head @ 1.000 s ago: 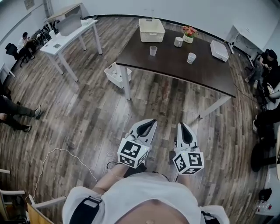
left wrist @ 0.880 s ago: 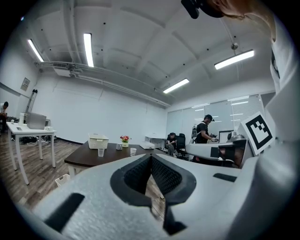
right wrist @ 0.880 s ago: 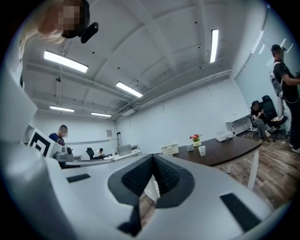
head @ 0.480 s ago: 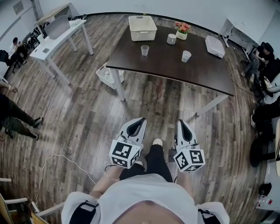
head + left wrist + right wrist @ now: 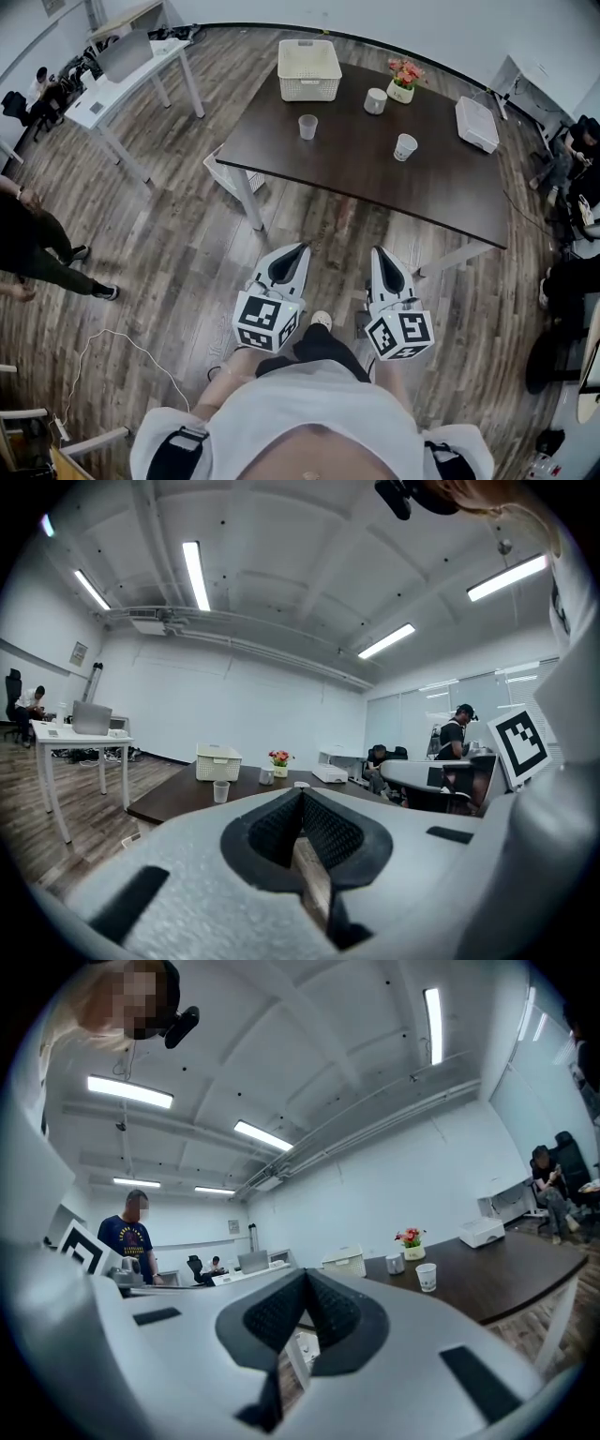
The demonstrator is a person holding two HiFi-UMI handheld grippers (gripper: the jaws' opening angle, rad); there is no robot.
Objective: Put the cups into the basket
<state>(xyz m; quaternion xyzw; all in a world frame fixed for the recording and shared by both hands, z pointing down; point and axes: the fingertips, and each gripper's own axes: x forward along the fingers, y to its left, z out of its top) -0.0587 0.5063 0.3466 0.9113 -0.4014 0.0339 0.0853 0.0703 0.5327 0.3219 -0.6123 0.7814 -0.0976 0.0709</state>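
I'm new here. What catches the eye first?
The left gripper and right gripper, white with marker cubes, point forward over the wood floor, jaws shut, empty. Ahead, a dark table holds a cream basket, a clear cup, a white cup, a pale cup and pink flowers.
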